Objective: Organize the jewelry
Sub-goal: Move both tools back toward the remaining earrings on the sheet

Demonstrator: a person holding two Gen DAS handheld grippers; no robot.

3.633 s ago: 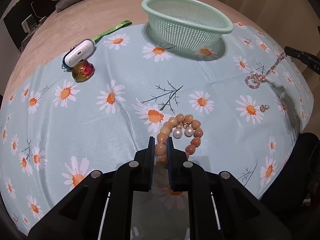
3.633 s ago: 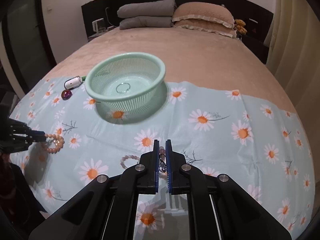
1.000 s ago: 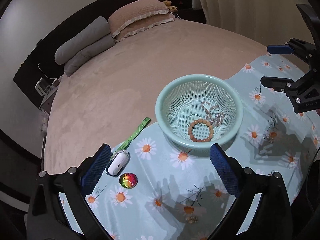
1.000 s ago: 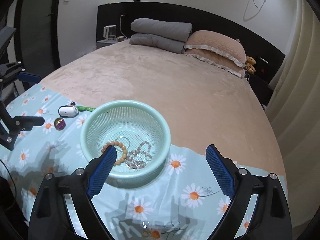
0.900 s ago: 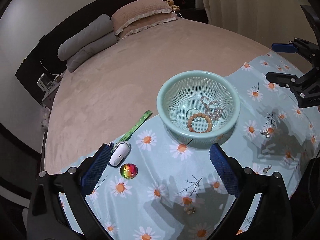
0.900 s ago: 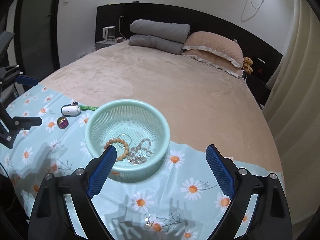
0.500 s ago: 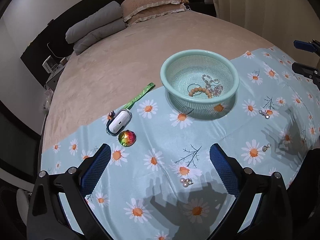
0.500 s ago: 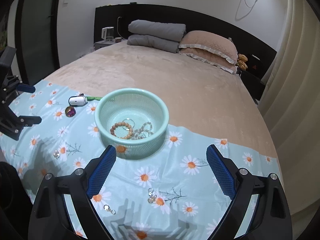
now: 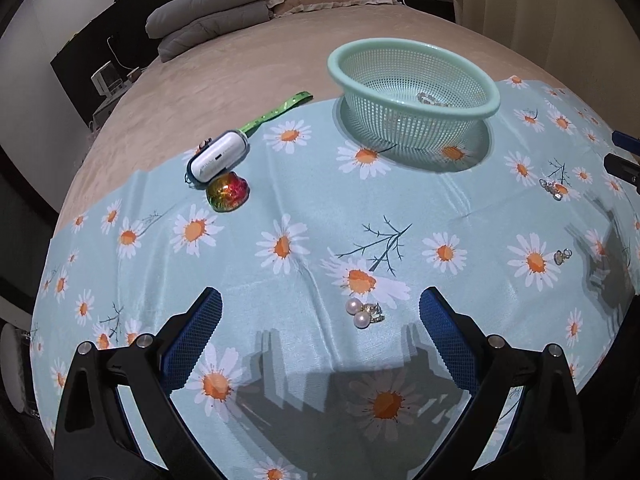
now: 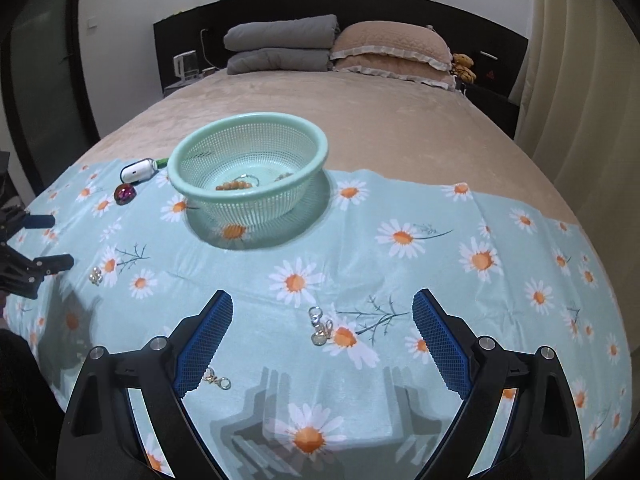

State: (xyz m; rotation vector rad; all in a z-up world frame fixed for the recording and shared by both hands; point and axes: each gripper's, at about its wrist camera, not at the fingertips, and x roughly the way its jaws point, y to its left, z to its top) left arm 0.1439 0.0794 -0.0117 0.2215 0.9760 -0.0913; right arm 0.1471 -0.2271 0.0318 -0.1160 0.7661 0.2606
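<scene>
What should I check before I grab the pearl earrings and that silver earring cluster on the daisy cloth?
1. Left gripper open and holding nothing: ok, fingers spread wide.
2. Right gripper open and holding nothing: ok.
3. Pearl earrings between the left fingers: ok, they lie on the daisy cloth, slightly right of centre.
4. Silver earring cluster between the right fingers: ok, near centre.
5. Small gold clasp piece kept out of the right grasp: cannot tell, it sits close beside the right gripper's left finger.
6. Mint green basket upright with room: ok, it holds a bead bracelet and a few other pieces.
</scene>
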